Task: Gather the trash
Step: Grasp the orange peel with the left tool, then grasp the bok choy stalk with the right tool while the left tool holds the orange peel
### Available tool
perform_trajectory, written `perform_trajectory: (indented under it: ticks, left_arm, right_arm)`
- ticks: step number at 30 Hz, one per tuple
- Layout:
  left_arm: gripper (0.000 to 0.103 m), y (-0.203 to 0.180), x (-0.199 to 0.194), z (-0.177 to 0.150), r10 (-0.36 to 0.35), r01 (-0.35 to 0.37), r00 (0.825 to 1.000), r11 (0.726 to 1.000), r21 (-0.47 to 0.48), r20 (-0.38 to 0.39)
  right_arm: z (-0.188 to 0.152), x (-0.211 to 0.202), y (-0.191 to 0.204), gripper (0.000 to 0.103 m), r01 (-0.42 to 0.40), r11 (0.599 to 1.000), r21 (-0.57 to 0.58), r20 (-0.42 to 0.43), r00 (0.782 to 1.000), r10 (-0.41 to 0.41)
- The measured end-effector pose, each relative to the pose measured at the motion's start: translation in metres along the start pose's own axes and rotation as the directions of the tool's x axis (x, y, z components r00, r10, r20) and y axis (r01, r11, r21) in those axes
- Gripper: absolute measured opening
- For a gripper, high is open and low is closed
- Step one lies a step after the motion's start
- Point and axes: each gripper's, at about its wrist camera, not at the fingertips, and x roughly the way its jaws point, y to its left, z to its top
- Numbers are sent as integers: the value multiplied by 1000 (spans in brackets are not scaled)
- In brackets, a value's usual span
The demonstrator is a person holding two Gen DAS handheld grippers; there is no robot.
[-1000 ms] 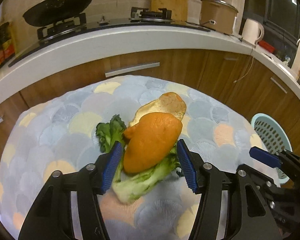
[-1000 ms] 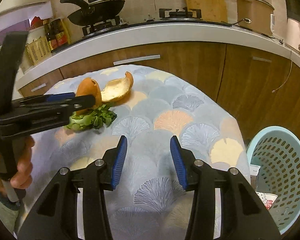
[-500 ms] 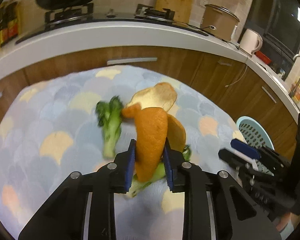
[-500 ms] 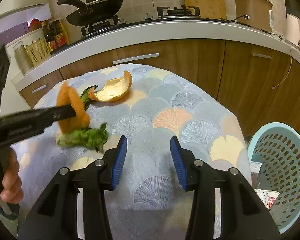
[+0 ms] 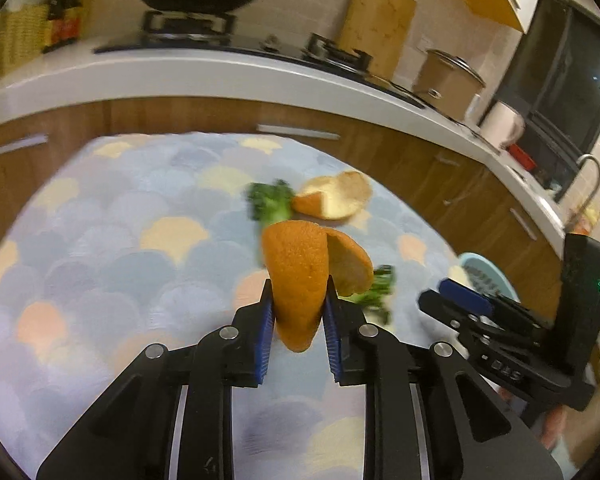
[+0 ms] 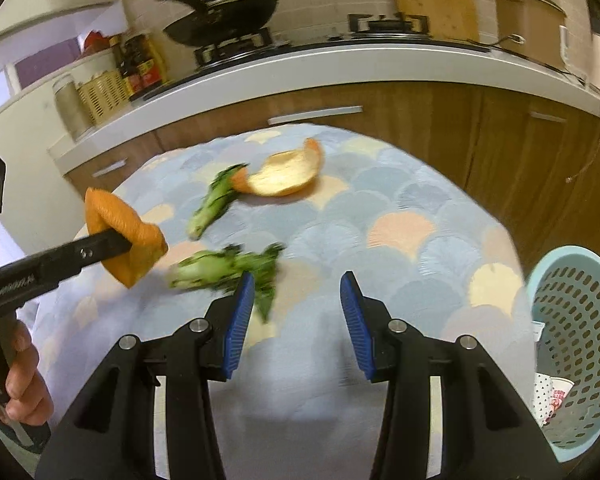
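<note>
Orange peel (image 5: 298,280): clamped in your left gripper (image 5: 299,312), lifted off the table (image 5: 100,260)
Right gripper (image 6: 297,312): your fingers apart, holding nothing
Basket (image 6: 580,340): right of table

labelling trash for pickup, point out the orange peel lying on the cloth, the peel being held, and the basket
curled orange peel on tablecloth (image 6: 284,174), right wrist view, pale inner side
held orange peel (image 5: 298,280), left wrist view, outer skin
light blue perforated plastic basket (image 6: 576,308), right wrist view, inner wall

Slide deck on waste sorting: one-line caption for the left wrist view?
Left gripper pinches an orange peel above the tablecloth; greens remain behind.
</note>
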Motion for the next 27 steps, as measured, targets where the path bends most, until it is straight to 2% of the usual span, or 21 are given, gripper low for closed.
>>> perform_trajectory:
  ticks: [4,8,10,12,13,15,19,23,26,27]
  left_arm:
    - [21,22,-12,-7,80,-80,996,997,1,35]
    - [21,48,-12,-11,117,-115,992,993,-35,49]
    - [21,59,-11,-13,129,-125,990,991,-52,62]
    - [21,68,-10,-15,134,-128,988,989,-72,75]
    - [21,71,-10,-16,123,-116,989,989,-89,77]
    - [21,78,-17,-16,92,-80,990,990,-115,109]
    - [21,83,-20,-17,97,-77,987,986,-149,128]
    - [22,90,-25,-19,96,-67,984,980,-190,149]
    - [22,97,-23,-20,74,-42,988,974,-221,139]
    - [22,98,-23,-20,68,-35,988,974,-226,138]
  right_arm:
    - [-1,14,25,41,-27,1000,9,-64,998,28]
    - [2,30,34,42,-73,988,135,-120,989,90]
    - [4,37,34,48,-72,974,214,-129,986,101]
    - [4,42,33,61,-47,953,298,-117,989,85]
    - [4,43,34,63,-33,944,327,-109,991,73]
    - [7,48,39,64,8,934,358,-100,995,30]
    - [6,57,56,67,121,905,407,-96,991,-89]
    - [5,65,80,69,273,886,375,-94,962,-257]
    - [5,71,88,68,352,876,328,-107,936,-336]
    - [5,73,93,65,384,874,298,-114,923,-367]
